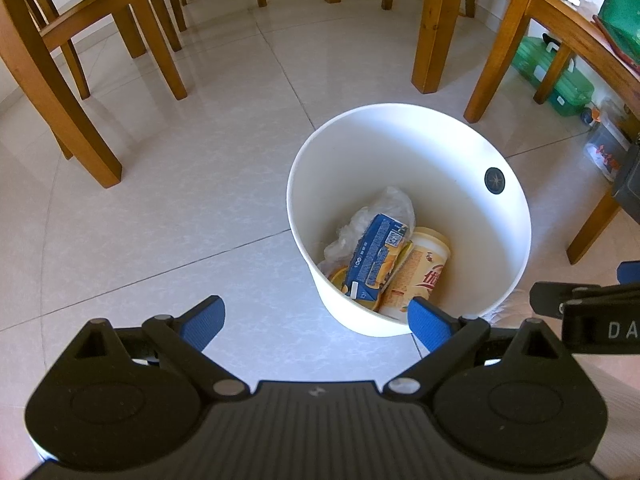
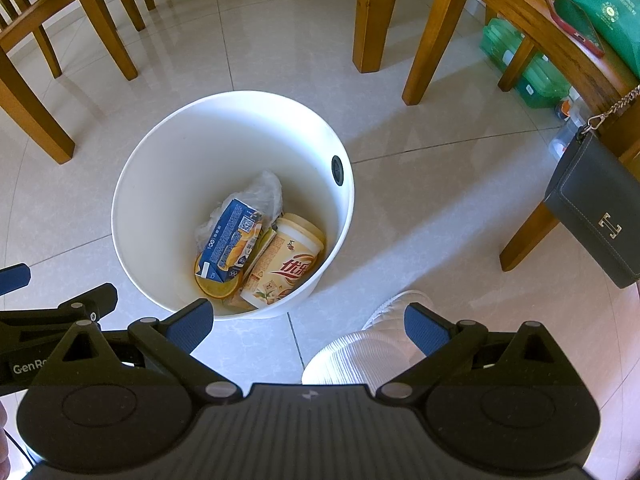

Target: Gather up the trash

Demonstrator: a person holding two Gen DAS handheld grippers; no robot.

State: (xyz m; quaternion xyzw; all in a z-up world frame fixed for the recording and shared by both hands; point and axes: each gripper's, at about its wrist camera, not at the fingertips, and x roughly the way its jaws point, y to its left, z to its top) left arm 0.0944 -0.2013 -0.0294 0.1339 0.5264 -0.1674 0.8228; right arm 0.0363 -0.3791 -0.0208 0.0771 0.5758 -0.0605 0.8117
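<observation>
A white round bin stands on the tiled floor. Inside it lie a blue juice carton, a beige milk-tea cup, a crumpled clear plastic bag and an orange slice. My left gripper hovers open above the floor at the bin's near left side, nothing between its blue pads. My right gripper is open too, empty, just right of the bin's near edge. Each gripper shows at the edge of the other's view.
Wooden chair and table legs ring the floor behind the bin. At the right are green plastic boxes, a green bag on a chair, and a hanging black purse. A person's white shoe and trouser leg stand beside the bin.
</observation>
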